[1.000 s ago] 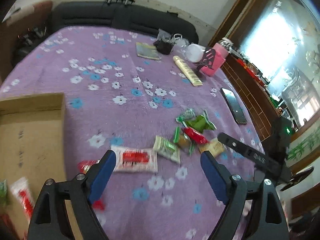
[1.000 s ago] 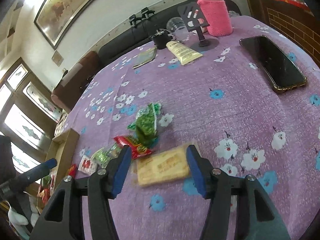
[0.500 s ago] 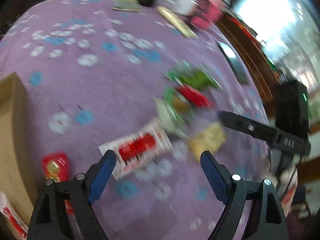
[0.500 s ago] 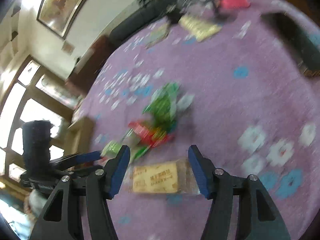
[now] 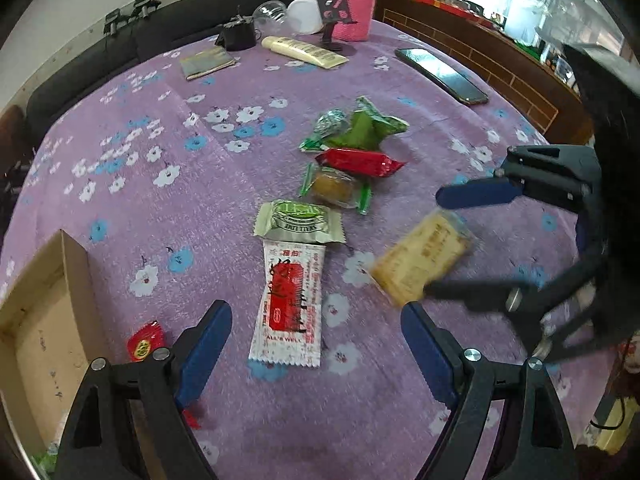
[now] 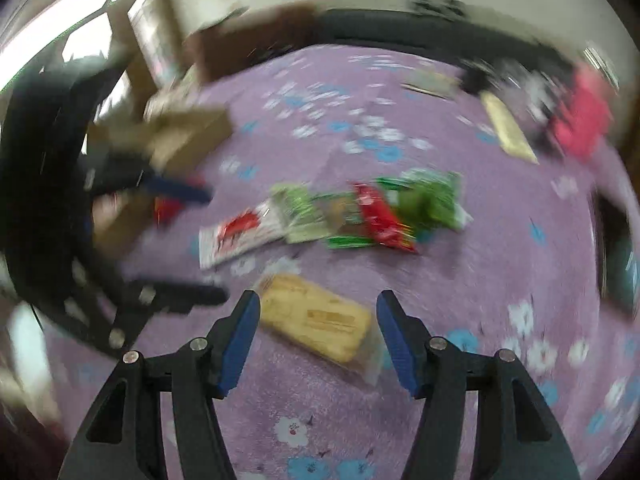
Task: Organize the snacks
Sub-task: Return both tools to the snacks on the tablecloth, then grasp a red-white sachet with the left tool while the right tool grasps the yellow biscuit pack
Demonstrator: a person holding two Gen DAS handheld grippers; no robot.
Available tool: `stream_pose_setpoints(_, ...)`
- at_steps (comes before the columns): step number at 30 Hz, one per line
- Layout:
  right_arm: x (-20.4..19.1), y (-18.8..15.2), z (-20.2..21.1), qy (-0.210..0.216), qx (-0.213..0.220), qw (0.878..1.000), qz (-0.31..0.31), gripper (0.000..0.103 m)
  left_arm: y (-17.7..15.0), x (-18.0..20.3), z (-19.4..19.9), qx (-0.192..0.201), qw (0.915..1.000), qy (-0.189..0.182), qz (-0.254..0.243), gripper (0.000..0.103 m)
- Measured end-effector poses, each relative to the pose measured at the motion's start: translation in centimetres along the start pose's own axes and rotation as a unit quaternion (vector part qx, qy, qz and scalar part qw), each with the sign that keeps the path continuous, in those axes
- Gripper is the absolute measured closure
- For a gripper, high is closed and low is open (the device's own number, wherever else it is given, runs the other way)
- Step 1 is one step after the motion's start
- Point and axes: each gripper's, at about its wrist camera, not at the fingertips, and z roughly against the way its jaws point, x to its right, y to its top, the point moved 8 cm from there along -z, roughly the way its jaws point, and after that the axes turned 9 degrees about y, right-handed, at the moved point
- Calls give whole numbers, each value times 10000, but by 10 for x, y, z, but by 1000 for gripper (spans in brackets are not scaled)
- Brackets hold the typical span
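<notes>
Right gripper (image 6: 318, 320) spread wide, holding nothing; the yellow cracker pack (image 6: 316, 316) lies flat on the purple cloth (image 6: 460, 280) between its fingers, apparently untouched. Long axis runs slantwise across the gap, not in line with it; view is blurred. Left gripper (image 5: 316, 340) also spread and empty, the white-and-red sachet (image 5: 290, 300) just ahead, long axis pointing away. Cardboard box (image 5: 44, 320) sits left. Right hand nearer the cracker; judged first pick.

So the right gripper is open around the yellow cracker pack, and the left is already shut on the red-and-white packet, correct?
Not quite. The left gripper is open, its fingers either side of the red-and-white packet, as the left wrist view shows. The right gripper is open around the cracker pack.
</notes>
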Motion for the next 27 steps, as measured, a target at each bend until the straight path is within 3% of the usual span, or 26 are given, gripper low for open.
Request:
stream_pose_setpoints(3, -1, 0, -9, -28, -134, 9990, 432, 42, 1, -4, -4, -7, 9999, -99, 90, 16)
stream_pose_setpoints(8, 0, -8, -13, 147, -315, 9987, 378, 42, 5, 1, -14, -31, 9996, -222, 175, 19)
stream_pose_setpoints(10, 1, -15, -12, -5, -344, 9988, 335, 51, 7, 2, -17, -33, 9994, -262, 218, 19)
stream_pose_setpoints(14, 2, -23, 0, 111, -287, 9995, -38, 67, 11, 4, -22, 98, 9993, -174, 319, 19)
stream_pose_setpoints(16, 1, -29, 7, 204, -225, 9993, -229, 71, 12, 6, -21, 147, 9991, -154, 362, 30)
stream_pose_setpoints(17, 1, -32, 10, 217, -193, 9990, -328, 72, 12, 5, -20, 167, 9993, 30, 332, 52)
stream_pose_setpoints(18, 1, -34, 14, 231, -147, 9987, -438, 82, 12, 5, -19, 169, 9993, 73, 326, 73)
stream_pose_setpoints(19, 2, -35, 20, 216, -51, 9981, -568, 103, 12, 5, -18, 161, 9990, -36, 411, 73)
stream_pose_setpoints(20, 3, -35, 22, 265, -57, 9974, -671, 103, 11, 3, -15, 180, 9980, -164, 590, 79)
stream_pose_setpoints(26, 3, -43, 31, 184, 25, 9959, -882, 103, -3, -7, 2, 327, 9941, -337, 982, 78)
stream_pose_setpoints(27, 1, -42, 33, 183, 94, 9956, -917, 96, -4, -8, 5, 381, 9934, -359, 1024, 75)
